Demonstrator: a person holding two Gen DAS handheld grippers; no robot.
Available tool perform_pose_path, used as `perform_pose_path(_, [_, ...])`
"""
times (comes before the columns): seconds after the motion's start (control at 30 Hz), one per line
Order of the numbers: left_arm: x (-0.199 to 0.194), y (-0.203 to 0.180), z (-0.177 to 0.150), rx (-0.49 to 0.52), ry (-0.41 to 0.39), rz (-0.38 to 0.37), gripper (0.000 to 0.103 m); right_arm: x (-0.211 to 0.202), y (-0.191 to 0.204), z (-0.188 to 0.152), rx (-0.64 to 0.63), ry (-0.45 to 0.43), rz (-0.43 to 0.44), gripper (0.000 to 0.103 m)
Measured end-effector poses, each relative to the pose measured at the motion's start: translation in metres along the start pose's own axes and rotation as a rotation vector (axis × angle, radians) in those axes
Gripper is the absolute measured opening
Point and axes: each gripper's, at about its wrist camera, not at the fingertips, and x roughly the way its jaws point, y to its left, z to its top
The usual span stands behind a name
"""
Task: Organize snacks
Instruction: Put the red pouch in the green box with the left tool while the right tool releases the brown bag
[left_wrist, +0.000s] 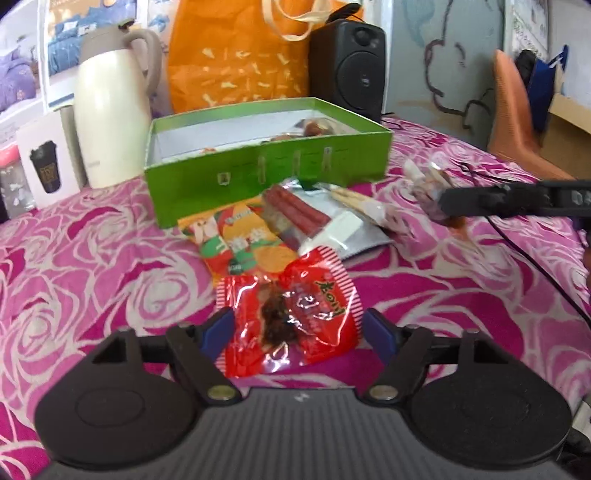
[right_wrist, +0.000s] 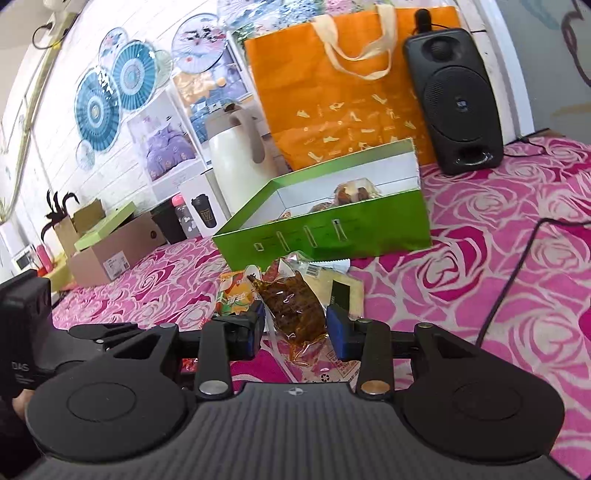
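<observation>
An open green box (left_wrist: 266, 168) stands on the pink rose cloth and holds a few snacks; it also shows in the right wrist view (right_wrist: 325, 236). Loose snacks lie in front of it: a sausage pack (left_wrist: 295, 212), an orange-green packet (left_wrist: 240, 240) and a red packet (left_wrist: 291, 314). My left gripper (left_wrist: 301, 330) is open with the red packet between its blue pads (left_wrist: 218, 328). My right gripper (right_wrist: 295, 328) is shut on a clear packet of brown snack (right_wrist: 295, 310), held above the cloth. From the left wrist view the right gripper (left_wrist: 443, 205) reaches in from the right with that packet (left_wrist: 424, 184).
Behind the box stand a cream thermos (left_wrist: 110, 118), an orange bag (left_wrist: 240, 59) and a black speaker (left_wrist: 347, 62). A white cup carton (left_wrist: 46, 162) is at the left. A black cable (right_wrist: 517, 280) runs over the cloth at the right. Cardboard boxes (right_wrist: 110, 251) lie far left.
</observation>
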Motion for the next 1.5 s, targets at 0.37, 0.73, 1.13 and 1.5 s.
perform_pose_path(0.37, [0.009, -0.005, -0.001, -0.025, -0.028, 0.02, 0.05, -0.005, -0.001, -0.005, 0.017, 0.001, 0.049, 0.065])
perform_pose_path(0.73, [-0.011, -0.008, 0.004, -0.049, -0.08, 0.051, 0.044, -0.009, 0.003, -0.006, 0.029, -0.018, 0.056, 0.065])
perform_pose_path(1.13, [-0.022, 0.003, 0.039, -0.168, -0.199, 0.037, 0.044, 0.004, 0.015, 0.001, 0.078, -0.001, 0.092, 0.065])
perform_pose_path(1.5, [-0.017, -0.001, 0.067, -0.158, -0.262, 0.065, 0.044, 0.008, 0.031, 0.024, -0.094, -0.082, -0.006, 0.065])
